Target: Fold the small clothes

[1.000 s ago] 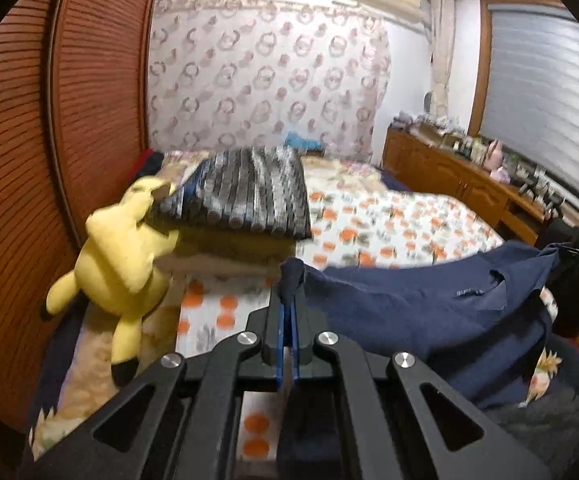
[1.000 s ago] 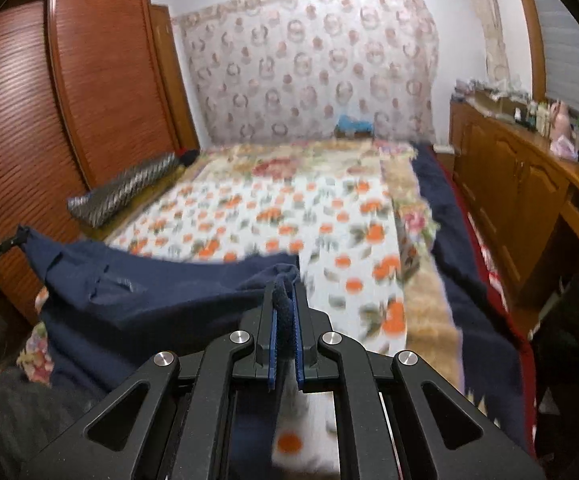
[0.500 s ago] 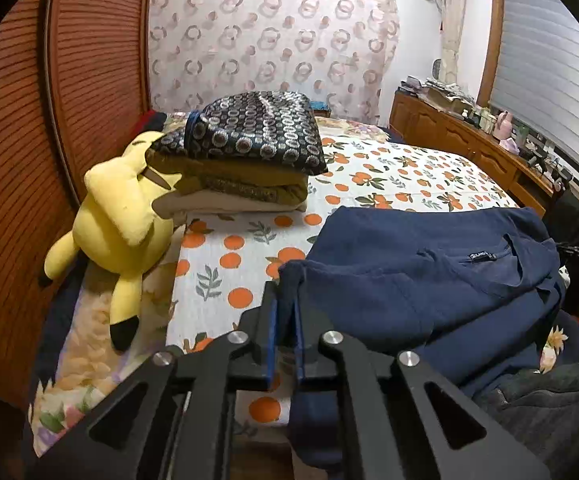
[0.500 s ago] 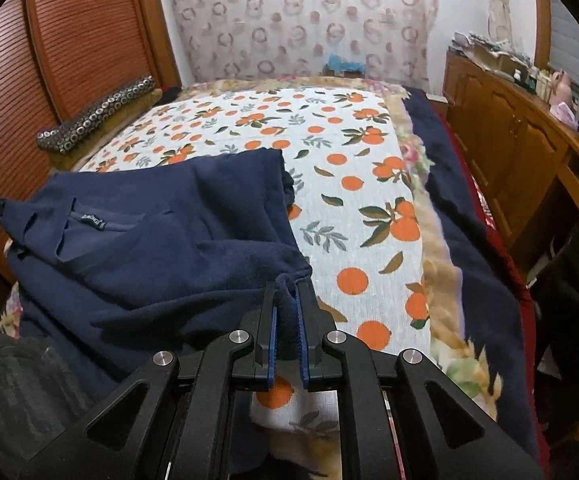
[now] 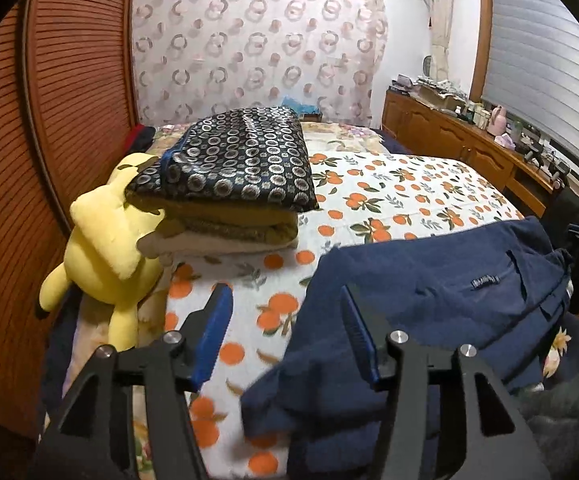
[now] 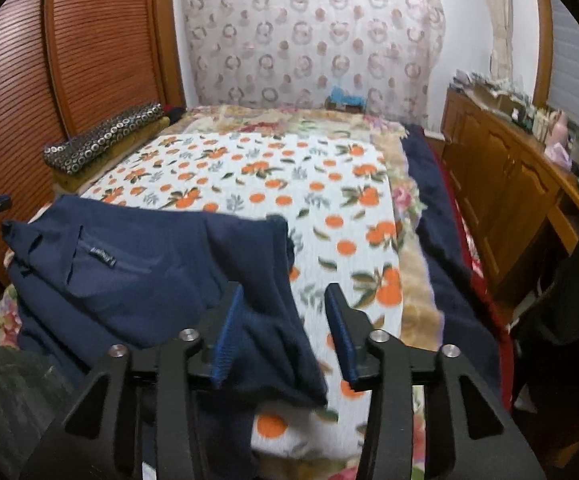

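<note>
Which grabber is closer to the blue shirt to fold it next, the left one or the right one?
Probably the right gripper. Both have just been opening, but the navy shirt has a corner lying between the right one's blue pads. At the left gripper, the shirt lies mostly toward one finger.

We've got one navy top [image 5: 441, 304] spread out on the near end of the bed, over the orange-print sheet, neckline side facing up so the little label [image 5: 484, 281] shows. It's mostly flat but rumpled, with soft creases round the collar. The near edge slumps off the front of the mattress, and both near corners are bunched up and droopy. In the right wrist view the same top [image 6: 141, 276] fills the left half of the sheet, its far edge running roughly straight across, and the right corner folds down in a loose flap.
</note>
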Tool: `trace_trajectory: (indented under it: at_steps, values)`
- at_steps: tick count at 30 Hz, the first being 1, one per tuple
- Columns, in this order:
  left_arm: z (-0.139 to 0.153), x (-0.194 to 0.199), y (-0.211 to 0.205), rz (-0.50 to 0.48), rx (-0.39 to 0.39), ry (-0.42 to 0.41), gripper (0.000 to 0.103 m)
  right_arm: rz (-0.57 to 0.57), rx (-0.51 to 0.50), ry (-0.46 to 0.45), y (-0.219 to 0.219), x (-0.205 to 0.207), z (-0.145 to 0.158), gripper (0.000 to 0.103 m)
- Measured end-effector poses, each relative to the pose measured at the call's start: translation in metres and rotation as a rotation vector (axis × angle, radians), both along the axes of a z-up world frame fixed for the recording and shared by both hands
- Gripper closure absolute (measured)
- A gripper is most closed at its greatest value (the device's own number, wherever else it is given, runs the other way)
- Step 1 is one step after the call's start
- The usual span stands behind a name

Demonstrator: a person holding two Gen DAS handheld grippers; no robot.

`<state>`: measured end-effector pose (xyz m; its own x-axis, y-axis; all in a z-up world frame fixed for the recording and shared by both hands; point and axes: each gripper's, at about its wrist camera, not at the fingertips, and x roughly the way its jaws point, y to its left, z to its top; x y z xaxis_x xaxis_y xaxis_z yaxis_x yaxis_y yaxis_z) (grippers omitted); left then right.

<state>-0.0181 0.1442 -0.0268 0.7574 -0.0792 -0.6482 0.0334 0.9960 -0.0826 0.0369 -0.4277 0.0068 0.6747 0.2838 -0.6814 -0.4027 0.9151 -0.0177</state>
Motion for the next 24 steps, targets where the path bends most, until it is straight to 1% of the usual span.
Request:
trace_trajectory:
  at_steps: [3,7,9,14,21,24]
  values:
    - [-0.004,0.021,-0.002,-0.006,-0.008,0.023,0.048,0.021,-0.013,-0.006,0.012,0.012,-0.002,0.058]
    - [-0.011,0.043,-0.012,-0.016,0.03,0.059,0.048,0.051,-0.023,0.014,0.027,0.035,-0.013,0.055]
    - [-0.019,0.053,-0.016,-0.021,0.041,0.091,0.048,0.054,-0.021,0.034,0.031,0.048,-0.02,0.055]
    - [-0.042,0.066,-0.016,-0.027,0.008,0.164,0.048,0.037,-0.023,0.093,0.034,0.078,-0.039,0.054]
    - [-0.056,0.068,-0.013,-0.041,-0.029,0.192,0.048,0.025,-0.027,0.185,0.032,0.1,-0.063,0.047]
    - [-0.057,0.068,-0.013,-0.057,-0.054,0.195,0.048,0.03,-0.017,0.189,0.033,0.102,-0.065,0.045]
